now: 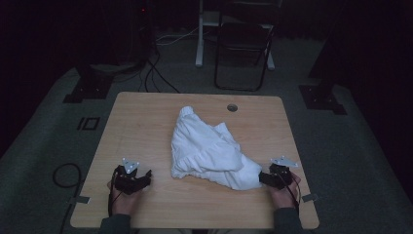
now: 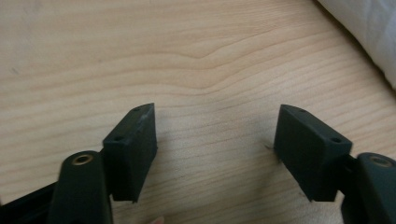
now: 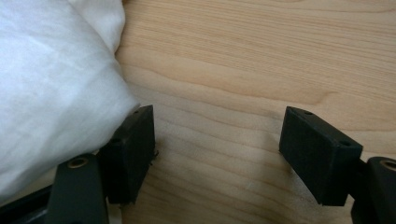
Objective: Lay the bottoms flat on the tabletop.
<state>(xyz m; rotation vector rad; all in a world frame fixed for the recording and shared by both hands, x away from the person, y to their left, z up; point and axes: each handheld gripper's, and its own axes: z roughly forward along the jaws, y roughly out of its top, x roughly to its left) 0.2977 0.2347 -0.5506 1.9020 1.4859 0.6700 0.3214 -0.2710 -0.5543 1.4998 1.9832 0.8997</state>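
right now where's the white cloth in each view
High view: white cloth bunched at the table's middle, its near right corner by the right gripper.
Left gripper view: just an edge in the top right corner.
Right gripper view: covers the left side, against the outside of one jaw.
Shared landmark: the wooden table.

Dim high view, dark surroundings (close-ups brighter) — sharp
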